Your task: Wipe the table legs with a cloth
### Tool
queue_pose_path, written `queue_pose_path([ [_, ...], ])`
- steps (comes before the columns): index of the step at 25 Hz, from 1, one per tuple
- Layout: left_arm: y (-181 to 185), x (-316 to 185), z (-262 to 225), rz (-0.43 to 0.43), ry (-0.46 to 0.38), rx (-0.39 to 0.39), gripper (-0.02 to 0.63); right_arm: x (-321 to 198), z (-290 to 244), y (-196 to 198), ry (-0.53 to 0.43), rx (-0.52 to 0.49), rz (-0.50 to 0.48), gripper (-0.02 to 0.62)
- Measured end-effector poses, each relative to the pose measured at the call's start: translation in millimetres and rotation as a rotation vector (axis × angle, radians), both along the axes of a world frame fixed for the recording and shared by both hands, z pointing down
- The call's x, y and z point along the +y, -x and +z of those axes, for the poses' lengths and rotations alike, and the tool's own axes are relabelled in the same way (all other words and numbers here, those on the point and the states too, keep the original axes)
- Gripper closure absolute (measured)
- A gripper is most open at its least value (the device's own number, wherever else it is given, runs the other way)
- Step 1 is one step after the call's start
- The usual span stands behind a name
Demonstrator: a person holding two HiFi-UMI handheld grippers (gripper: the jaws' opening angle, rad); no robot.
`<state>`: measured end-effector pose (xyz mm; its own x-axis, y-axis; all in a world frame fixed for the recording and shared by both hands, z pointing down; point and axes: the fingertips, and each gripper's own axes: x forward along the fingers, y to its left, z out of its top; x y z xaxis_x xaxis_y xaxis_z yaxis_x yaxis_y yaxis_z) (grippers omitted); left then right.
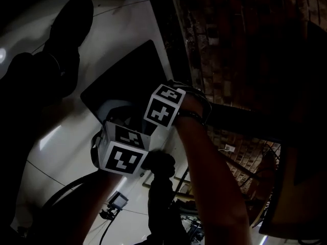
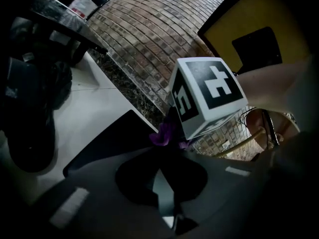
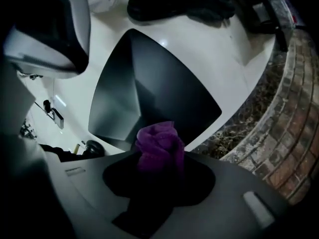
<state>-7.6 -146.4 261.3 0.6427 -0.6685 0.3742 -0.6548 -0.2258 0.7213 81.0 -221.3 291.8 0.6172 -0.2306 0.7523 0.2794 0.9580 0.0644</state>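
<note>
The scene is very dark. A bunched purple cloth [image 3: 159,146] sticks up between the jaws of my right gripper [image 3: 159,156], which are closing on it. It hangs just in front of a dark tapering table leg panel [image 3: 149,83] that stands on the white floor. In the head view the right gripper's marker cube [image 1: 163,106] sits beside the left gripper's cube [image 1: 122,157], both near that panel [image 1: 127,75]. My left gripper [image 2: 167,151] points at the right cube [image 2: 209,93], with a scrap of the cloth [image 2: 162,136] at its dark tips. How its jaws stand is lost in shadow.
A brick wall [image 1: 230,45] with a dark stone skirting [image 3: 249,118] runs along the right. A person's black shoe [image 1: 69,29] rests on the white floor [image 1: 117,19]. A yellow panel [image 2: 259,29] and metal chair frames [image 1: 240,167] lie further off.
</note>
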Motion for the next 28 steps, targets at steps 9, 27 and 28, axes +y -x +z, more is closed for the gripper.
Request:
queue_pose_path([
  [9, -23.3, 11.1, -30.8, 0.063, -0.093, 0.010, 0.589, 7.6, -184.5, 1.3, -0.155, 0.062, 0.088, 0.462],
  [27, -60.9, 47.0, -78.5, 0.206, -0.197, 0.044, 0.589, 49.9, -442.4, -25.9, -1.469, -1.341, 0.337, 0.472],
  [28, -61.3, 50.0, -73.9, 0.212, -0.184, 0.040, 0.589, 55.6, -427.6, -34.6, -1.457, -1.481, 0.456, 0.472],
])
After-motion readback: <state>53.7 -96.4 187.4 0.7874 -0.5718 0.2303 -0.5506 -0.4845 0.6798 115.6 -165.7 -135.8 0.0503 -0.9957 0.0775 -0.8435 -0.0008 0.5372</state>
